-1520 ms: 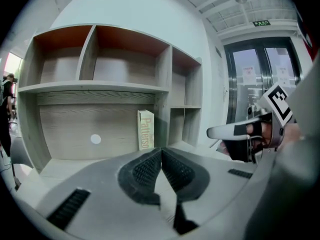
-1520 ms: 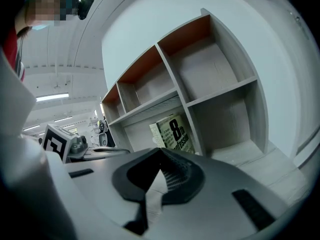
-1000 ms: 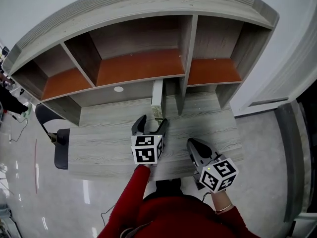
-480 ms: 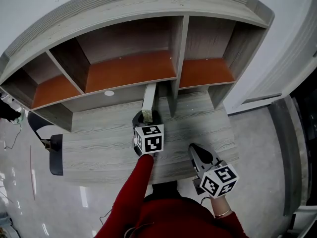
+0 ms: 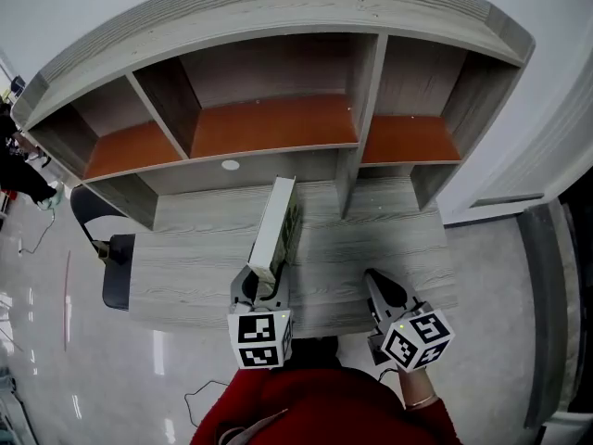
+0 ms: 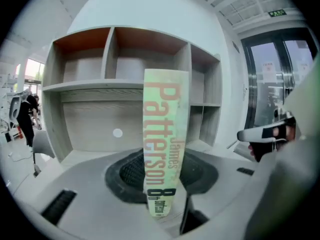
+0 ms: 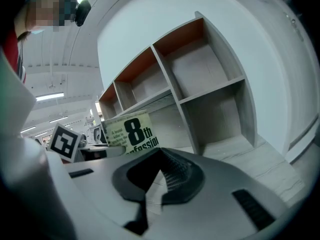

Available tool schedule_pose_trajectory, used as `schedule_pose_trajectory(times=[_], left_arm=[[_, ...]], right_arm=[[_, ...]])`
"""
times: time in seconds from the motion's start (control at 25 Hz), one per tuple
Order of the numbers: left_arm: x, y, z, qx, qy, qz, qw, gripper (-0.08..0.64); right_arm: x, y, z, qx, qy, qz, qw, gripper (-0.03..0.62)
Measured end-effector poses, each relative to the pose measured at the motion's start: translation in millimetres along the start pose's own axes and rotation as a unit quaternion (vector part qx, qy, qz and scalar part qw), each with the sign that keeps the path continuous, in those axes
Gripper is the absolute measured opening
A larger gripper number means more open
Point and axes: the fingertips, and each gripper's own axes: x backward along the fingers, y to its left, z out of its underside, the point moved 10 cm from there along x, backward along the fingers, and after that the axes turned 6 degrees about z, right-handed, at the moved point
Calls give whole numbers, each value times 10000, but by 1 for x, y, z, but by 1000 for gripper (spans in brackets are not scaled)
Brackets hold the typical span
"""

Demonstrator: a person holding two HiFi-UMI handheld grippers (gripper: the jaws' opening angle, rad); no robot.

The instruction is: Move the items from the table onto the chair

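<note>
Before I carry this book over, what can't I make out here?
- Head view: the table edge covers most of the chair seat.
- Right gripper view: the right tool body cuts off the book cover's lower title.
- No view reaches under the table.

Matt wood-grain table (image 5: 185, 267) — glossy floor (image 5: 37, 341).
</note>
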Motion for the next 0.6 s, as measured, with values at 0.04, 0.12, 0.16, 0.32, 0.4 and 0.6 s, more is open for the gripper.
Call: schedule_pose_trajectory(times=[0.04,0.12,0.16,0.32,0.4,0.6], left_arm=[[11,0,2,2,-22,-84,10000,166],[28,1,6,-49,-52,-264,9996,166],[35,1,7,-54,-68,-332,9994,166],[64,2,8,190,-211,-653,9975,165],[87,10,11,291,-289,-960,9945,164],[146,48,20,421,-450,-1690,9837,165]], right_arm=[[-2,3,0,21,13,-90,10000,14],[-6,9,1,47,51,-276,9996,12],[-7,11,2,48,73,-360,9993,12],[-14,24,7,58,194,-814,9965,12],[-25,35,10,136,273,-1152,9929,12],[-45,83,19,272,449,-1758,9830,12]])
